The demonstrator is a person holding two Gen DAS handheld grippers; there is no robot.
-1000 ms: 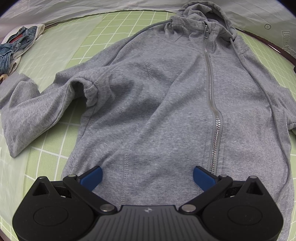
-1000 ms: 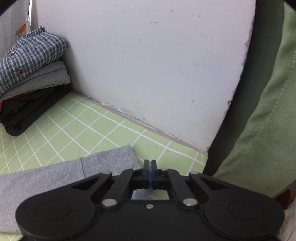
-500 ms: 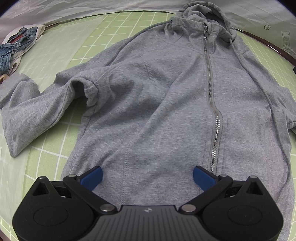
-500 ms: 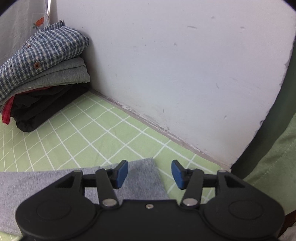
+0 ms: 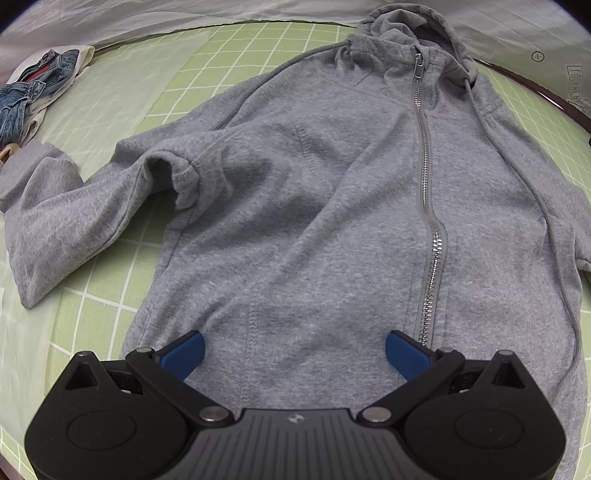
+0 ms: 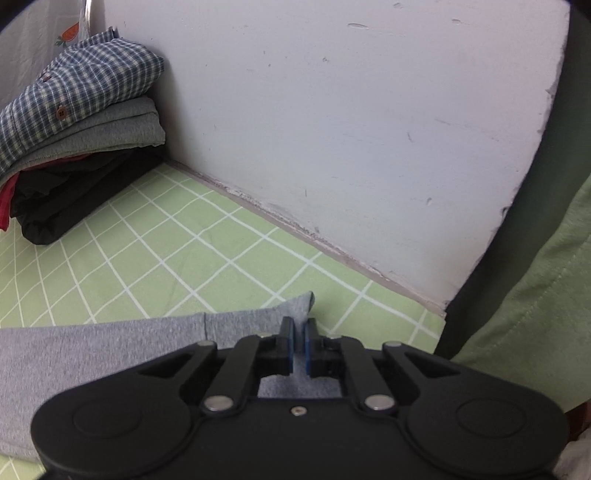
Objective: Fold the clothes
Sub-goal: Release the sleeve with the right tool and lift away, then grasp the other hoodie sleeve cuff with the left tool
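A grey zip hoodie point(image 5: 332, 221) lies face up on the green checked sheet point(image 5: 122, 110), hood point(image 5: 406, 22) at the far end, zip point(image 5: 424, 192) closed. One sleeve point(image 5: 66, 206) trails out to the left, bent and creased. My left gripper point(image 5: 294, 341) hovers open over the hem, its blue pads spread wide with only flat cloth under them. In the right wrist view the other sleeve point(image 6: 110, 354) runs in from the left. My right gripper point(image 6: 299, 328) is closing tight on that sleeve's cuff point(image 6: 255, 325), which shows between the pads and peaks up slightly at its tip.
A stack of folded clothes point(image 6: 74, 129), checked shirt on top, stands in the corner against the white wall point(image 6: 351, 129). Crumpled jeans point(image 5: 29, 88) lie at the far left. A green cloth point(image 6: 535, 295) hangs at the right edge.
The right gripper went from shut and empty to open over the cuff, then shut on it. The cuff tip has lifted a little. The left gripper and hoodie body stayed put.
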